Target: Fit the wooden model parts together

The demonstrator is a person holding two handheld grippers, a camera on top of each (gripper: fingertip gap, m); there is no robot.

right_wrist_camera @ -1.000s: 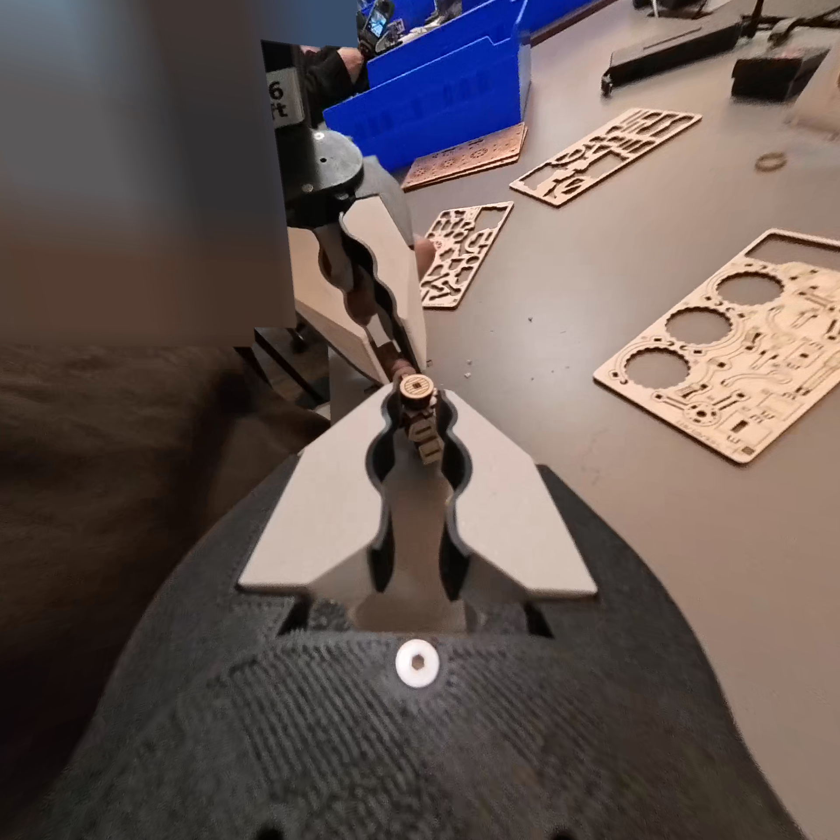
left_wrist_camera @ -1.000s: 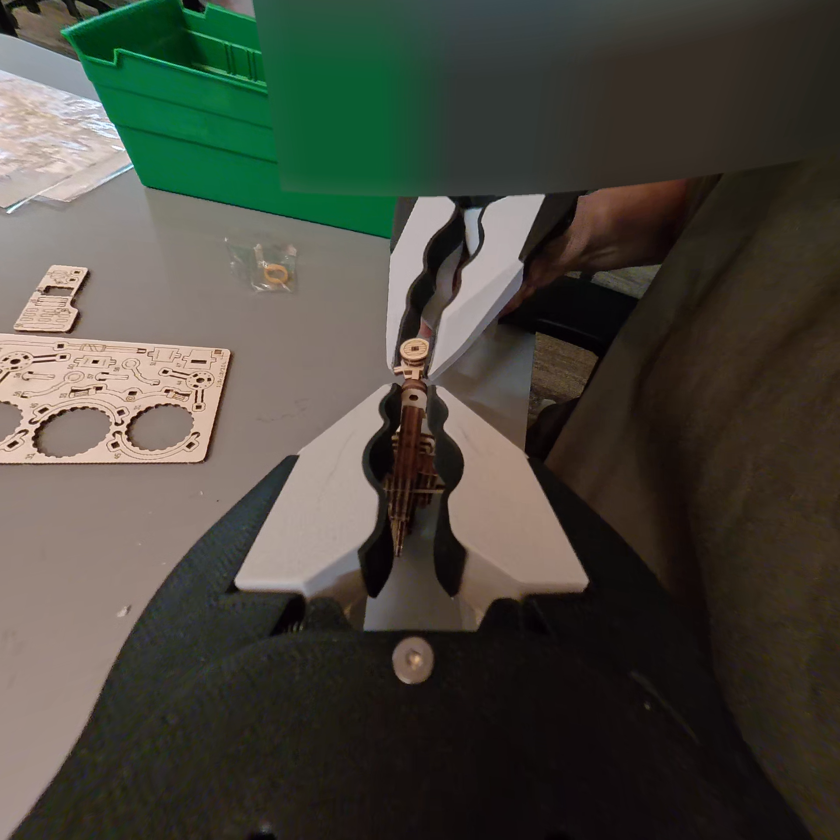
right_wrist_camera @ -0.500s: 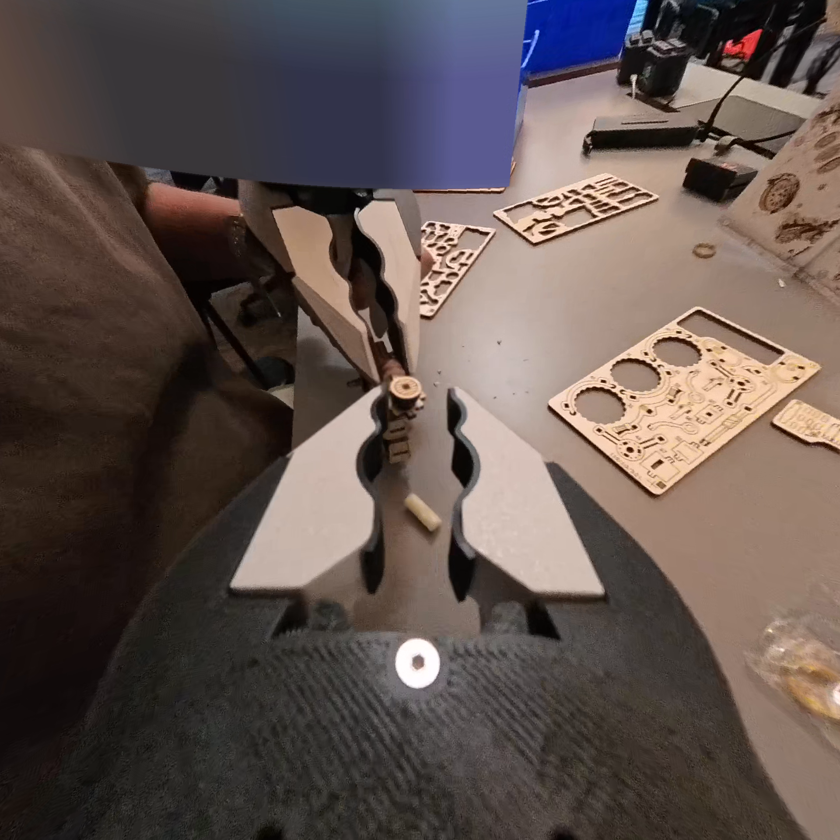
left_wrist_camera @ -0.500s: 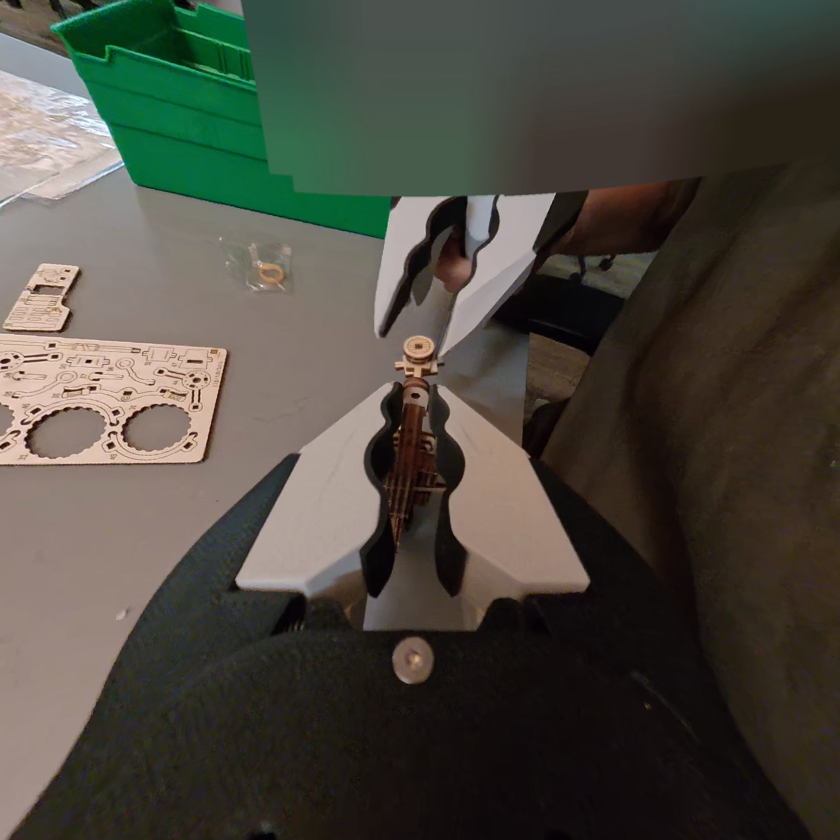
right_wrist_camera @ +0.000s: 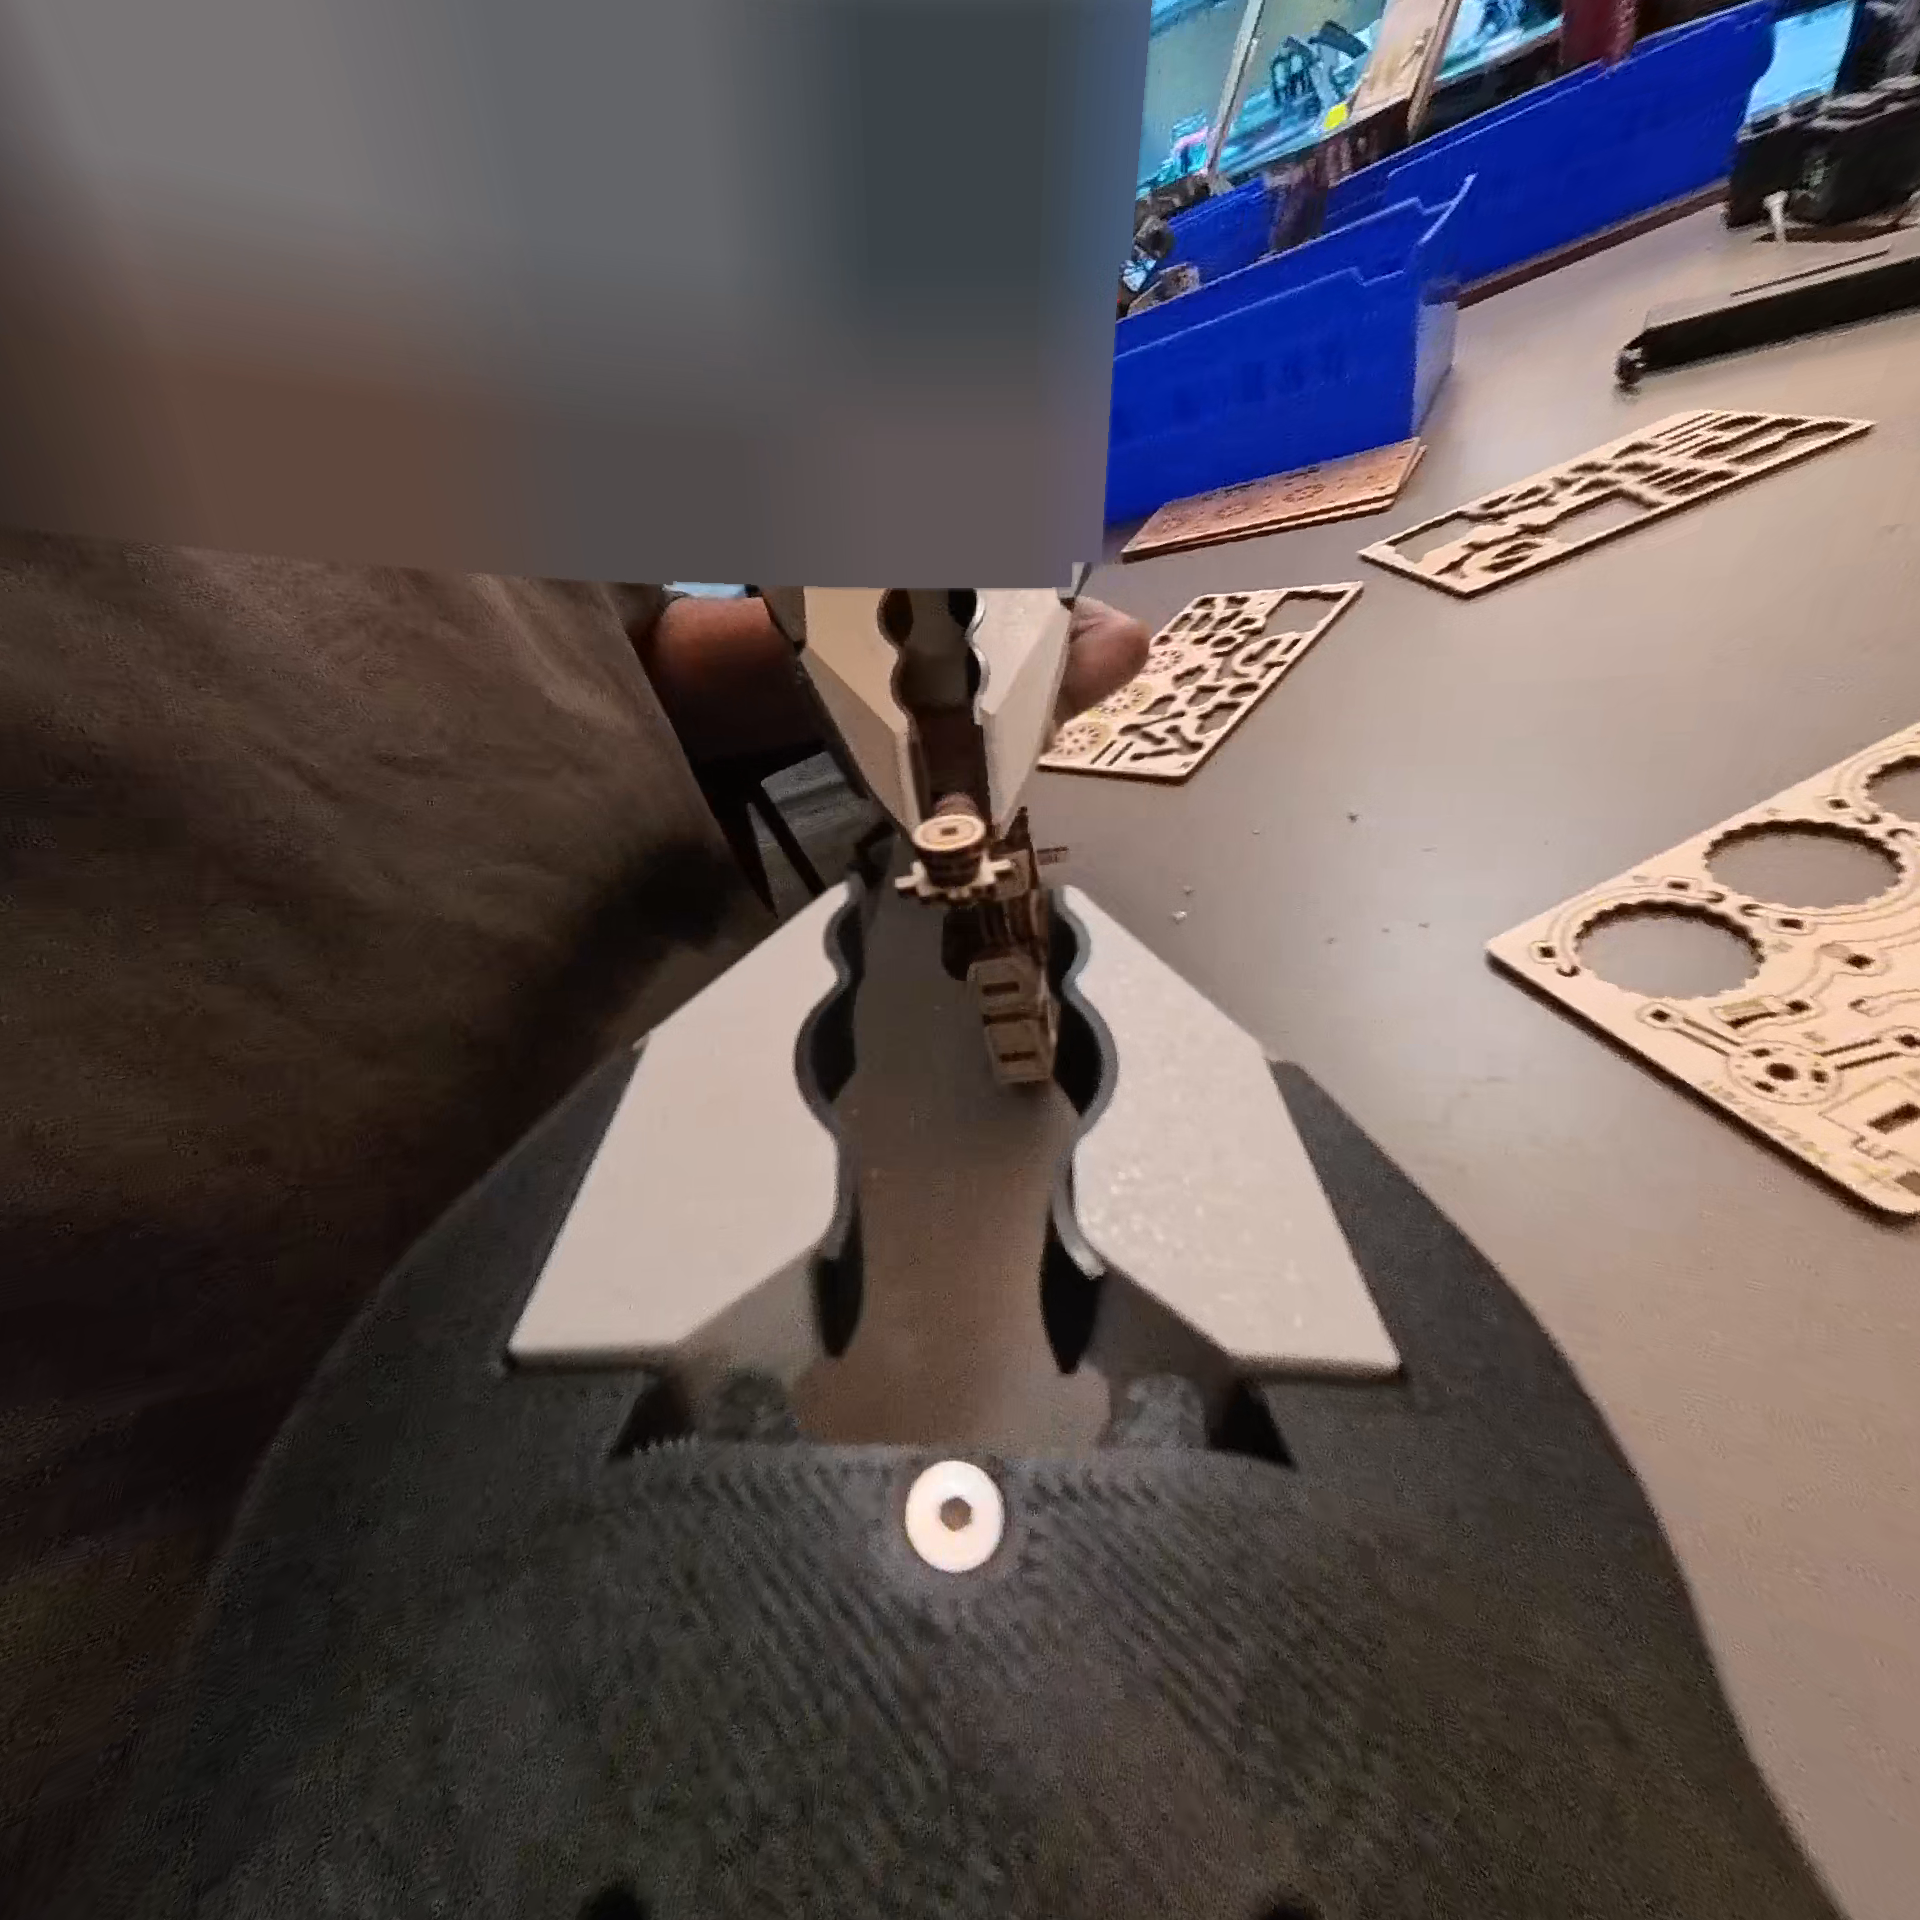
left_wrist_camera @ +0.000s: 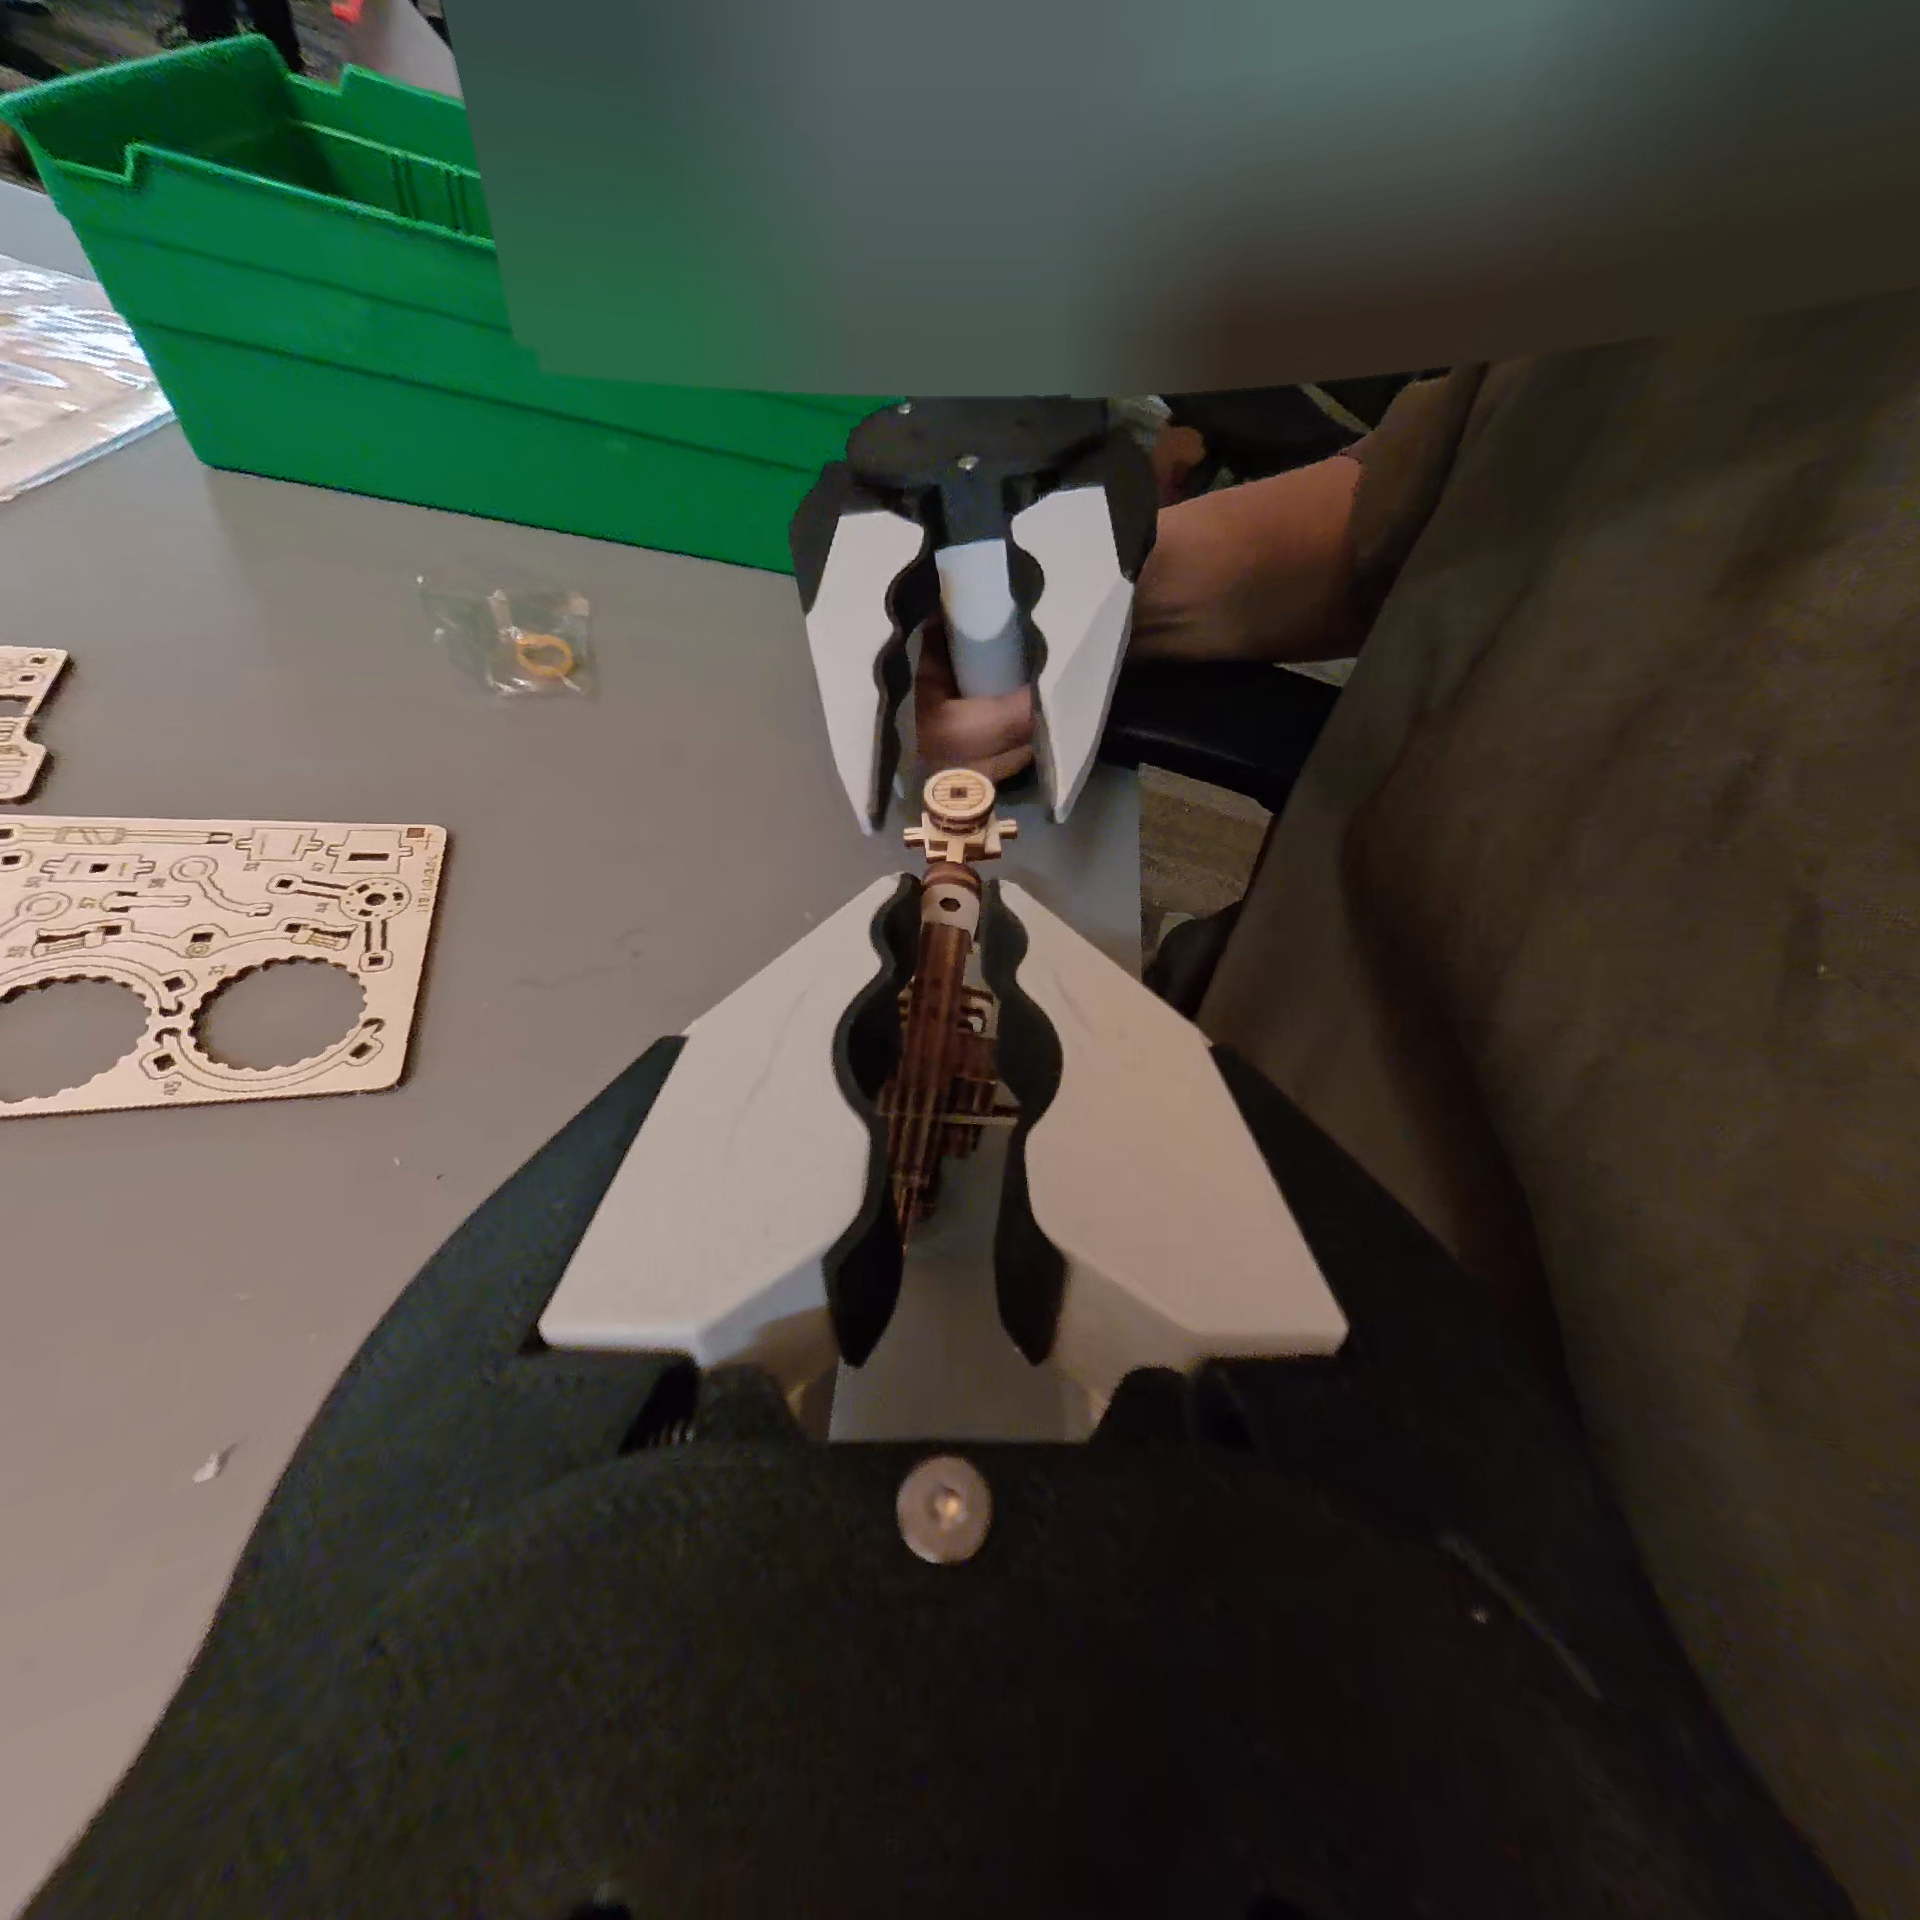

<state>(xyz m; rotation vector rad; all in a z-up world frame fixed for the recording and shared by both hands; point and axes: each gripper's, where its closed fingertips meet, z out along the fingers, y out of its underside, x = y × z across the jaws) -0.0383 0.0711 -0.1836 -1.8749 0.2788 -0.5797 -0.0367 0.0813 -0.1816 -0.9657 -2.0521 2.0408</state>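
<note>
My left gripper is shut on the wooden model, a dark brown layered piece held upright above the grey table's edge. A pale round-capped part sits on the model's end and sticks out past the fingertips. My right gripper faces it with jaws open on either side of that cap, touching nothing. In the right wrist view the right gripper is open. The model reaches in between its fingers, close to the right finger. The left gripper holds it from behind.
A green bin stands at the back left, with a small bag holding a yellow ring and a punched wooden sheet before it. A blue bin and more wooden sheets lie to the right. The person's body is close by.
My right gripper has opened and let go of the round-capped part, which stays on the model in my left gripper. The right gripper has drawn back a little and turned.
</note>
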